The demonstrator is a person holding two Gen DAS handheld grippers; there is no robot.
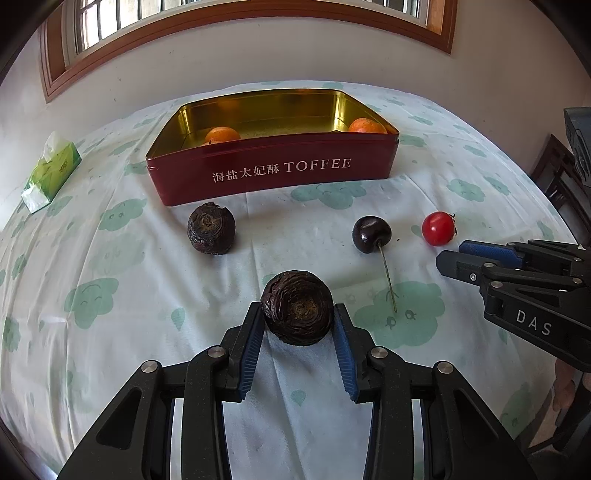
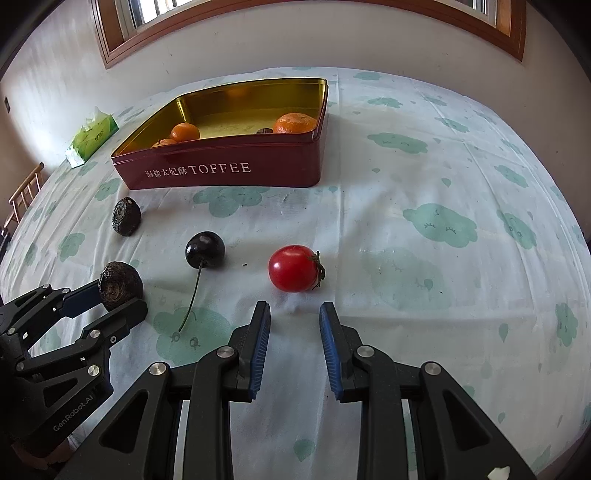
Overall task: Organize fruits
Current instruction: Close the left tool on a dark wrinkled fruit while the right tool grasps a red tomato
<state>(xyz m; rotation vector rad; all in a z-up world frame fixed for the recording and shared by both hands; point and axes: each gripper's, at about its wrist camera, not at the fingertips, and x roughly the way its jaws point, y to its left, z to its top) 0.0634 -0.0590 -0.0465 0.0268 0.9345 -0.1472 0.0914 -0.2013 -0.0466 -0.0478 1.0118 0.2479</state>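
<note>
- Table (image 1: 110, 258) draped in white cloth printed with green clouds; white wall and wood-framed window (image 1: 258, 14) behind.
- Red TOFFEE tin (image 1: 273, 170) at the far side, gold inside, holding oranges (image 1: 221, 133).
- Green tissue pack (image 1: 51, 170) at far left.
- On the cloth: dark water chestnut (image 1: 211, 228), dark cherry (image 1: 371, 233) with long stem, red cherry tomato (image 1: 438, 228).
- Left gripper (image 1: 297, 314) angled downward, blue pads (image 1: 251, 354) clamped on a second chestnut (image 1: 297, 306) against the cloth.
- Right gripper (image 2: 294, 314) angled downward, nearly closed, holding nothing, tips just short of the tomato.
- Right view only: small dark fruit (image 2: 264, 130) inside the tin, wooden chair (image 2: 24, 195) at left.
</note>
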